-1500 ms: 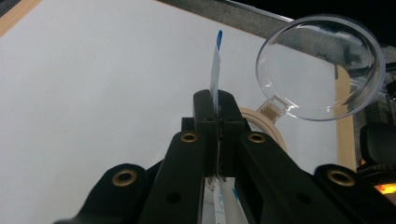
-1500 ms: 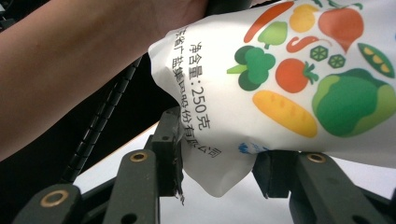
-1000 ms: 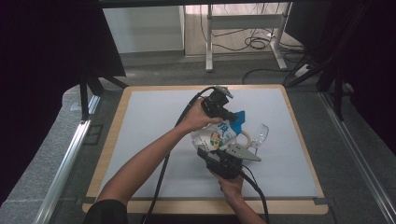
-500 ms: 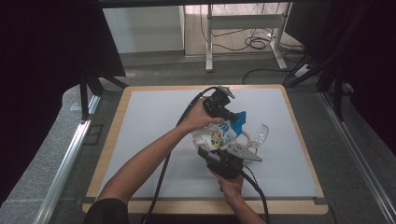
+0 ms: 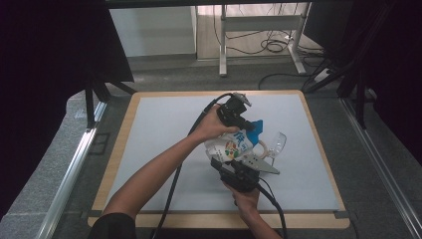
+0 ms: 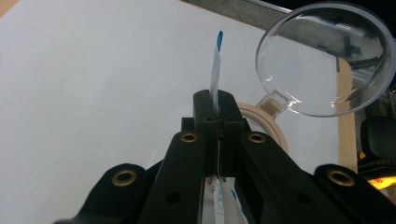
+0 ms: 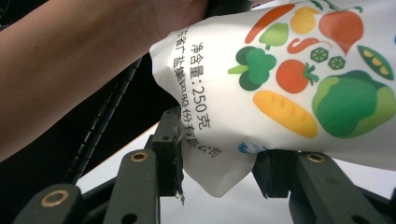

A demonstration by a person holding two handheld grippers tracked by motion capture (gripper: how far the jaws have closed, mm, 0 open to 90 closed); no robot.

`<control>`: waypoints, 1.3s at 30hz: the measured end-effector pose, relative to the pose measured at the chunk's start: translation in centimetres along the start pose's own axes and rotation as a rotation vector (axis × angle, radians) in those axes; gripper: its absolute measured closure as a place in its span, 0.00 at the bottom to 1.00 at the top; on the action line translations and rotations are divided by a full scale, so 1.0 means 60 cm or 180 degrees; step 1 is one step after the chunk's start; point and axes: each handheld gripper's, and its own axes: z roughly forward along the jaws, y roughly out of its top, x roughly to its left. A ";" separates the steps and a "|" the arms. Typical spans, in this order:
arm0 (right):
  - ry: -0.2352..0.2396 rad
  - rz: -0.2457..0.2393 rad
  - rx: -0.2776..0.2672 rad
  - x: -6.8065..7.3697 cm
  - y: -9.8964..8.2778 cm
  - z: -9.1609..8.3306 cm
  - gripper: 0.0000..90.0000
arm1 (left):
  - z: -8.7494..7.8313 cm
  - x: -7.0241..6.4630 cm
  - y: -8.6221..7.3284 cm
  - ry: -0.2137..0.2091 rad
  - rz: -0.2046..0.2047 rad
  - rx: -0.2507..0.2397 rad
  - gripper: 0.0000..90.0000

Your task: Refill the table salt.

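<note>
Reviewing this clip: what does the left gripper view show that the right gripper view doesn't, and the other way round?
The left gripper view alone shows the left tool shut on the pouch's thin top edge, with a clear round lid beyond. The right gripper view alone shows the right tool clamped on a lower corner, the printed vegetables and a forearm. Both show the same white pouch over the white table.
</note>
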 end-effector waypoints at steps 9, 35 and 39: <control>-0.0010 -0.0004 -0.0018 0.005 -0.001 -0.004 0.65 | -0.001 -0.006 0.000 -0.0010 0.0013 -0.0005 1.00; 0.0002 -0.0033 -0.0024 0.009 -0.001 -0.004 0.65 | -0.005 -0.009 -0.003 0.0002 0.0014 -0.0026 1.00; 0.0006 -0.0027 -0.0020 0.009 -0.001 -0.004 0.65 | -0.005 -0.009 -0.004 0.0003 0.0012 -0.0029 1.00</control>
